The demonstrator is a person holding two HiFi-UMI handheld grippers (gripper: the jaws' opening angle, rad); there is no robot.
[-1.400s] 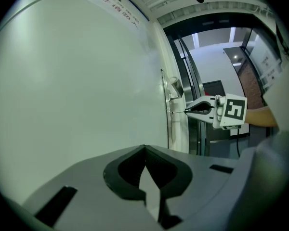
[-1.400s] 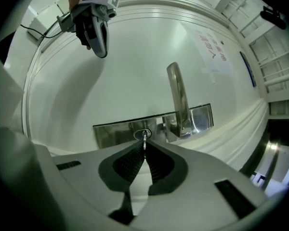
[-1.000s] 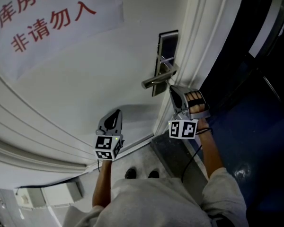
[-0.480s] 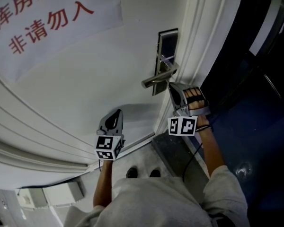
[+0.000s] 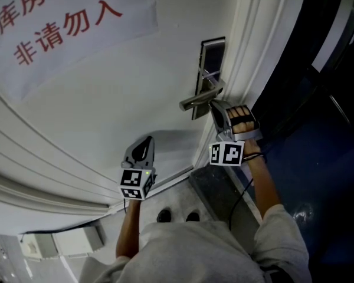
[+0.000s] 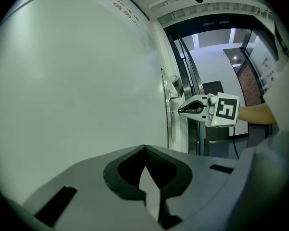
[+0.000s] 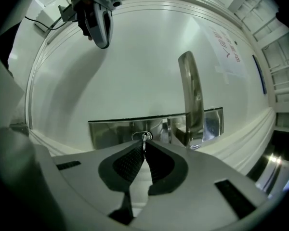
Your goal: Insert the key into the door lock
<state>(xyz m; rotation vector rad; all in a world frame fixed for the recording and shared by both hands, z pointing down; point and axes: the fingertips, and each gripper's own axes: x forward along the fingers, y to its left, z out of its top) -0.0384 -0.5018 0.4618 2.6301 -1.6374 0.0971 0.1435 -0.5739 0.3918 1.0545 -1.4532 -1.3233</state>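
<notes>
A steel lock plate (image 5: 211,56) with a lever handle (image 5: 198,101) sits at the white door's right edge. Just below the handle, my right gripper (image 5: 214,107) points at the plate, shut on a small silver key (image 7: 144,140). In the right gripper view (image 7: 143,149) the key's tip sits at the round keyhole (image 7: 141,136) in the plate (image 7: 111,131), left of the handle (image 7: 191,100). How deep it is I cannot tell. The left gripper view shows the key (image 6: 172,112) bridging the right gripper (image 6: 179,111) and the plate. My left gripper (image 5: 146,141) is shut and empty.
A paper sign (image 5: 59,22) with red characters hangs on the door's upper left. The door frame (image 5: 256,52) runs right of the lock, with a dark blue floor (image 5: 318,175) beyond it. The person's shoes (image 5: 176,216) stand by the threshold. The left gripper (image 7: 100,28) hangs away from the lock.
The right gripper has edged slightly closer to the lock plate with the key. The left gripper has stayed where it was.
</notes>
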